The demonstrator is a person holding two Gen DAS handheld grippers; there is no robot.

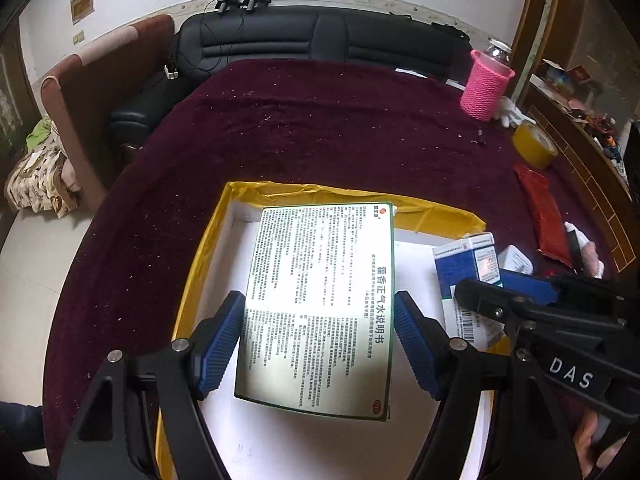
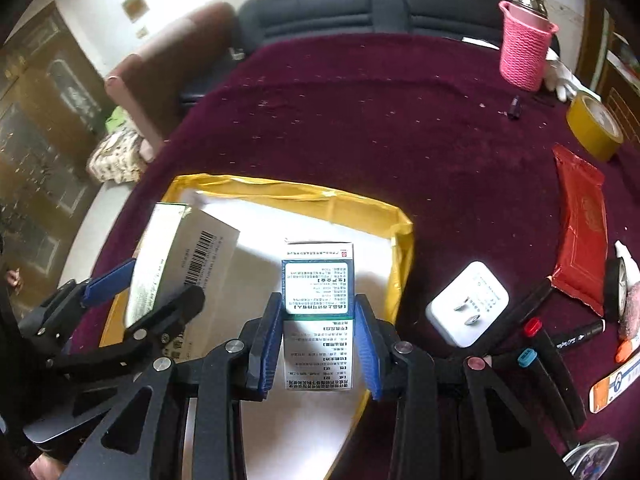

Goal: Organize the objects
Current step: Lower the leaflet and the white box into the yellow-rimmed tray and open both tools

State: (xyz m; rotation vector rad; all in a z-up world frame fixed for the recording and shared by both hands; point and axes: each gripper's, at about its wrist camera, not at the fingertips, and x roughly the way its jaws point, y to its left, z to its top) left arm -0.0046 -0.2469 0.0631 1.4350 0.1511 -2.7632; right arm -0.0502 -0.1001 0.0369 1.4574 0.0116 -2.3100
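Observation:
A shallow white box with yellow-taped rim (image 1: pixel 208 240) (image 2: pixel 384 216) lies on the dark red tablecloth. My left gripper (image 1: pixel 320 336) is shut on a large flat green-edged medicine box (image 1: pixel 320 304) and holds it over the white box; it also shows in the right wrist view (image 2: pixel 176 260). My right gripper (image 2: pixel 316 340) is shut on a small blue-and-white medicine box (image 2: pixel 318 292) over the white box's right side; that box shows in the left wrist view (image 1: pixel 468 268).
A pink knitted bottle cover (image 2: pixel 524 52), a yellow tape roll (image 2: pixel 596 128), a red packet (image 2: pixel 580 220), a white plug adapter (image 2: pixel 468 304) and several markers (image 2: pixel 560 340) lie on the cloth to the right. A black sofa (image 1: pixel 320 36) stands behind the table.

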